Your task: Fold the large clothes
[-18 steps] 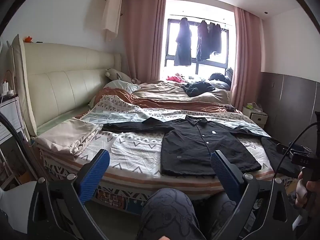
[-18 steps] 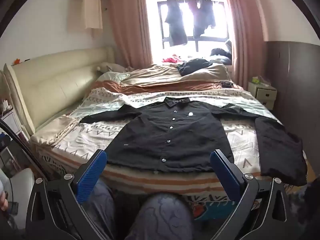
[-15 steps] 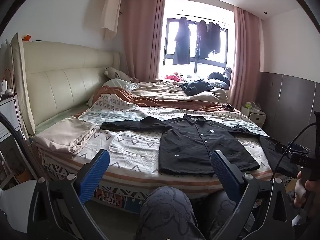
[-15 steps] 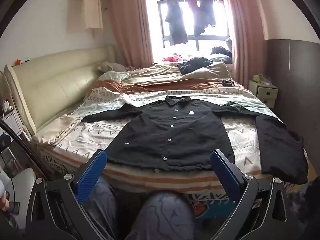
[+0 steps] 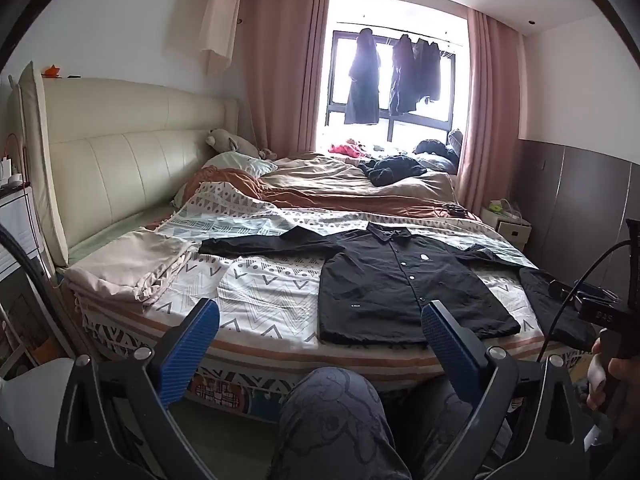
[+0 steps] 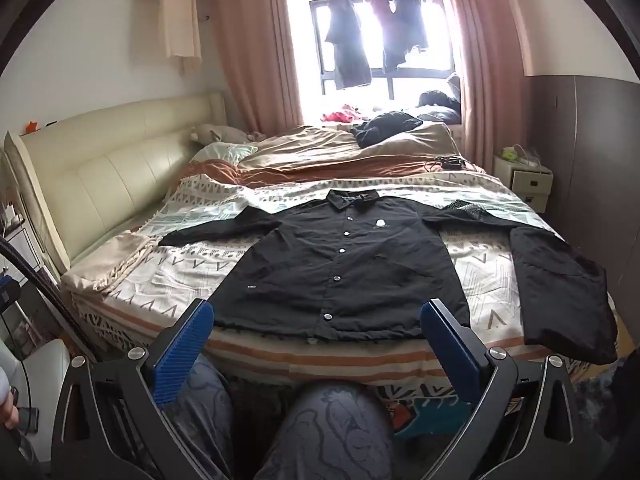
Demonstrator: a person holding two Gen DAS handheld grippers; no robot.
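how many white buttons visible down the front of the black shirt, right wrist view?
5 on the black shirt: just below the collar, upper chest, mid chest, lower front, near the hem. One under the collar may be hidden.

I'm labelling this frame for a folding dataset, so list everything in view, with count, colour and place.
black shirt: one, black, spread flat, buttoned, at the bed's near edge
dark folded garment: one, black, right of the shirt, draping over the edge
beige folded cloth: one stack, beige, left end by the headboard
patterned bedspread: one, white with grey marks, under the shirt
headboard: one, cream, left
hanging clothes: about three, dark, at the window
curtains: two, pink, flanking the window
nightstand: one, cream, right
left gripper: jaws open, blue pads, empty
right gripper: jaws open, blue pads, empty
knees: grey patterned trousers, bottom
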